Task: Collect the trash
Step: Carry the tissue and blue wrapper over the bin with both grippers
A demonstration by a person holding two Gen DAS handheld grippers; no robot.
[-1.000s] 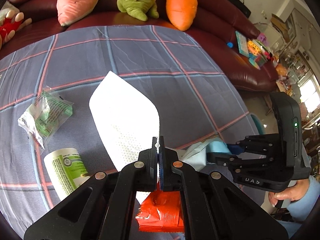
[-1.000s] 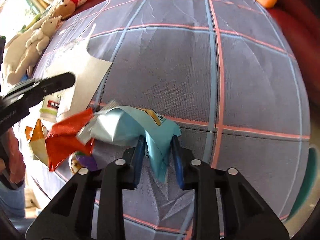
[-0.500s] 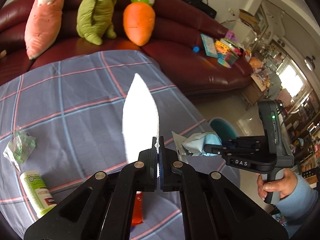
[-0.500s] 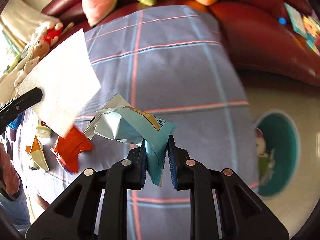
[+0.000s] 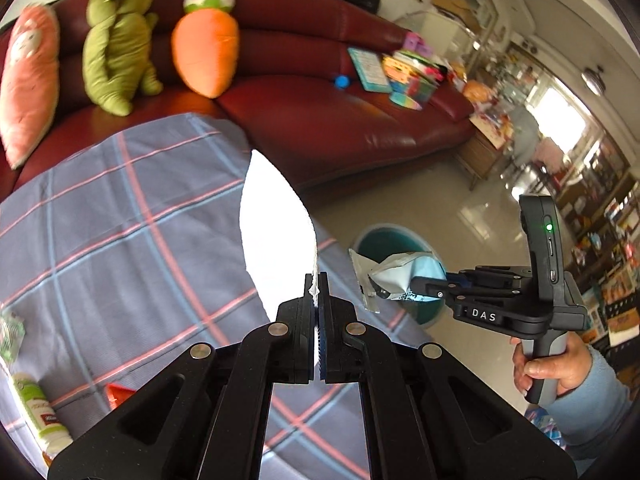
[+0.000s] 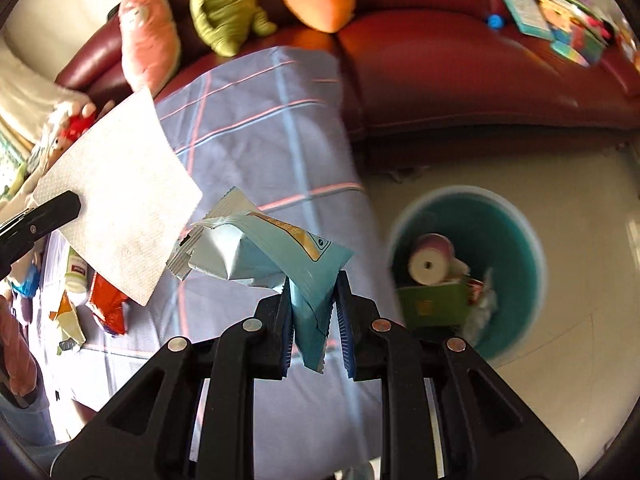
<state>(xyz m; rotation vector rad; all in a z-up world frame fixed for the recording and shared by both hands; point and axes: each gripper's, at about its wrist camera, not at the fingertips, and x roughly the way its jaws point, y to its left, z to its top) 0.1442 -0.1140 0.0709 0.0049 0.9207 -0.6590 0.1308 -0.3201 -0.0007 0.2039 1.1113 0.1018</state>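
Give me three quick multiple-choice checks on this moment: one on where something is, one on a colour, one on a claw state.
1. Where is the teal bin?
A. on the sofa
B. on the floor beside the table
C. on the checked cloth

2. What colour is the wrapper in the right claw?
A. light blue
B. red
C. green

3. What is the left claw doing?
A. hanging open
B. shut on nothing
C. pinching the white paper towel

Answers: 1 B, the bin stands on pale tiles past the cloth's edge. 2 A, the pinched packet is pale blue. 3 C, the sheet's edge sits between the closed fingers.
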